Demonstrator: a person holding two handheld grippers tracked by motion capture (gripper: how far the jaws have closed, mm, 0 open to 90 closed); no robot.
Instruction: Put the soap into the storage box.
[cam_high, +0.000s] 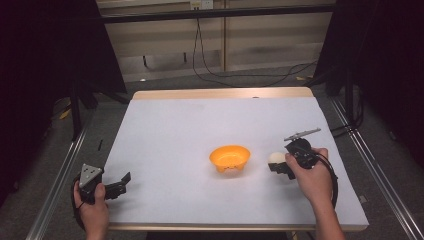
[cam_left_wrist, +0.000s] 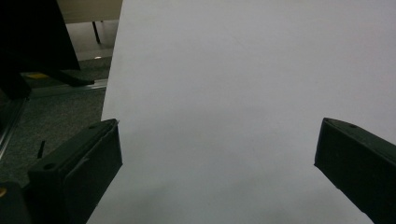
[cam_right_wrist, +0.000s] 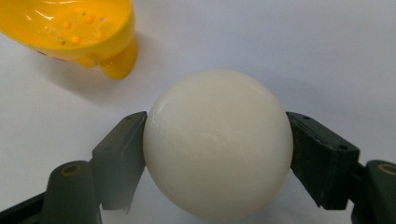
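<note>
- Ball (cam_right_wrist: 217, 144), white and round, clamped between the two jaws of the right gripper (cam_high: 281, 166); pads press on both sides in the right gripper view.
- Ball sits just right of the orange bowl (cam_high: 229, 157) in the high view, near it but apart; cannot tell if it touches the table (cam_high: 175, 130) or is lifted a little.
- Key relation: bowl lies to the left of the held ball, close; likely next move is a short carry leftward and over the rim, then release.
- Ball has no long axis, so grip angle does not matter.
- Right hand (cam_high: 312, 177) is much nearer the bowl.
- Left gripper (cam_high: 120, 184) is well apart from the bowl, at the table's near left edge, jaws wide apart, nothing between them.
- Counts: one ball, one bowl, two grippers.
- Bowl upright, inside looks empty.
</note>
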